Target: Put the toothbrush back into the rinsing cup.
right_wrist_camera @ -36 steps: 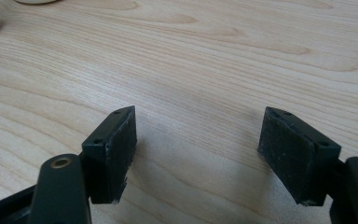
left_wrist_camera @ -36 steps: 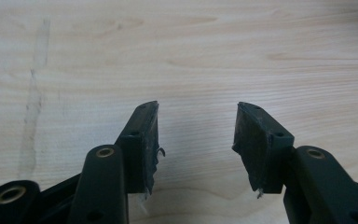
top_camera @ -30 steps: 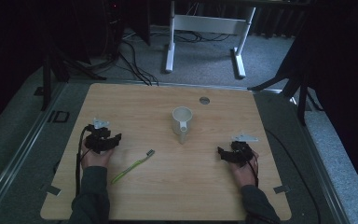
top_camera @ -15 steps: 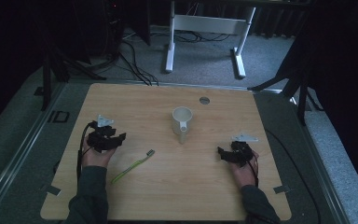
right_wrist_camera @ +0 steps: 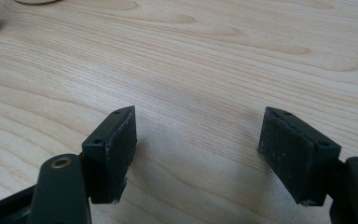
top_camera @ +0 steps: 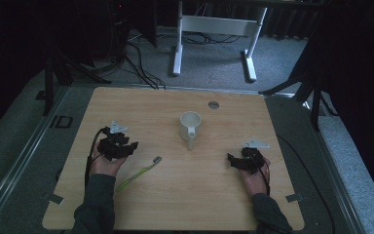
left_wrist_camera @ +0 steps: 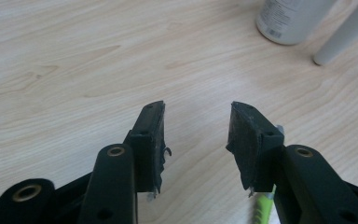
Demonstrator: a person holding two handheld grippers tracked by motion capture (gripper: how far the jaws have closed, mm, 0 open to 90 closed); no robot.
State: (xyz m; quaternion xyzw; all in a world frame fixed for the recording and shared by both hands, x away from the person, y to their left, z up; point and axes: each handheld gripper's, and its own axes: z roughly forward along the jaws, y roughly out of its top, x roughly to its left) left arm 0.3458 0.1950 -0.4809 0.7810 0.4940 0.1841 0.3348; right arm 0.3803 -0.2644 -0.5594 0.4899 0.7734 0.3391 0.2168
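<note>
left gripper [top_camera: 126, 146] is at 9 o'clock of the table [top_camera: 141, 102], jaws just closing but nothing between them, toothbrush [top_camera: 137, 173] lying just at its 5 o'clock. right gripper [top_camera: 233, 161] sits open and empty at 4 o'clock; mug [top_camera: 190, 127] near centre.

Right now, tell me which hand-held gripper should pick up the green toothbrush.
Left, probably. The left hand-held gripper sits just beside the green toothbrush, jaws open and lately narrowing with nothing between them. The right hand-held gripper is farther away, on the far side of the white pitcher.
</note>
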